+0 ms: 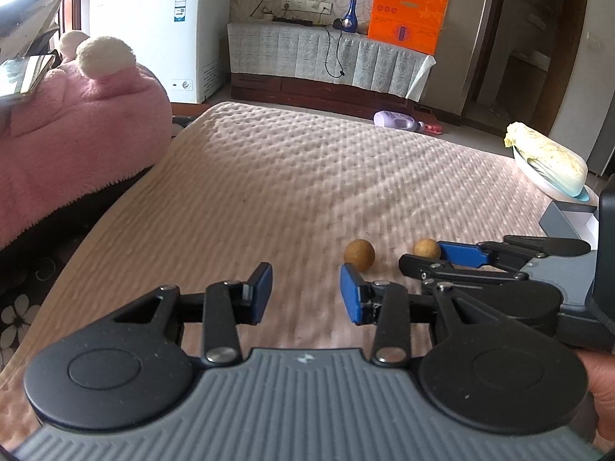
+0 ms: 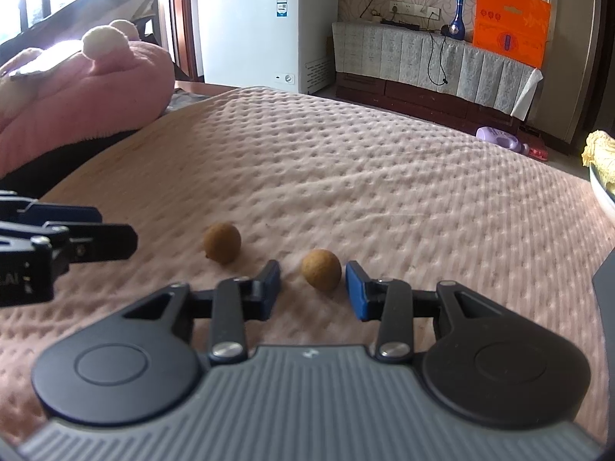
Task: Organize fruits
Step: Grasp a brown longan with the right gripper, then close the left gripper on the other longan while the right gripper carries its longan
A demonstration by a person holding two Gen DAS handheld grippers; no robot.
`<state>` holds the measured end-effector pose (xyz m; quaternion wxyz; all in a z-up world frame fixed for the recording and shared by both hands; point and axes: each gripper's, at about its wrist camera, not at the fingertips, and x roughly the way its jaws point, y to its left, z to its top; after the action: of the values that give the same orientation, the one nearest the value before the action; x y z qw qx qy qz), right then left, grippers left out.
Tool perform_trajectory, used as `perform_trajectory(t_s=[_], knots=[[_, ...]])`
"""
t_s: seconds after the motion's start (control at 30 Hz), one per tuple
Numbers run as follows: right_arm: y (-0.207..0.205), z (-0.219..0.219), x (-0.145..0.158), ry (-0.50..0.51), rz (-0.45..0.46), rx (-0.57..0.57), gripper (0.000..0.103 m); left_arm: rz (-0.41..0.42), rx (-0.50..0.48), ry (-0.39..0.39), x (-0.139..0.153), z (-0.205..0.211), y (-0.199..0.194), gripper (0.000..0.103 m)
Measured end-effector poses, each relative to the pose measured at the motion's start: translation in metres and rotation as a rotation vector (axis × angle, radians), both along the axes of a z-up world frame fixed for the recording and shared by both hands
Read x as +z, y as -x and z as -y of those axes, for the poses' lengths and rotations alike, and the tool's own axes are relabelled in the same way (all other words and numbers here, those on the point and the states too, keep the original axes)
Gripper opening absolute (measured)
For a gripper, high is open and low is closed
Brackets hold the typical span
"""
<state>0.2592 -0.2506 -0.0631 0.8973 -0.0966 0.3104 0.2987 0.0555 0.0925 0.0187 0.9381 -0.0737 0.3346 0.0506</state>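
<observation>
We note the cabbage [image 2: 599, 161] and its white plate [image 2: 603, 196] cut off by the right wrist view's right edge. The left gripper [image 2: 115, 238] enters that view only partly, its body beyond the left edge. In the left wrist view, the freezer [image 1: 153, 30] label text is too small to read.

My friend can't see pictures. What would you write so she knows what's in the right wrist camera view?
The right gripper sits open around a small brown round fruit on a pink bumpy blanket, pads not touching it. A second brown fruit lies to its left, near the left gripper; a white freezer stands behind.
</observation>
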Motion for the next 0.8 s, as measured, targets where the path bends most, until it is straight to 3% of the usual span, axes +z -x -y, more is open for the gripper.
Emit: perform_trajectory(t_s=[0.1, 0.8], knots=[[0.0, 0.001, 0.001, 0.006, 0.005, -0.006, 0.025, -0.005, -0.005, -0.006, -0.001, 0.001, -0.001, 0.045], [0.02, 0.048, 0.01, 0.012, -0.035, 0.002, 0.025, -0.027, -0.045, -0.027, -0.006, 0.019, -0.008, 0.045]])
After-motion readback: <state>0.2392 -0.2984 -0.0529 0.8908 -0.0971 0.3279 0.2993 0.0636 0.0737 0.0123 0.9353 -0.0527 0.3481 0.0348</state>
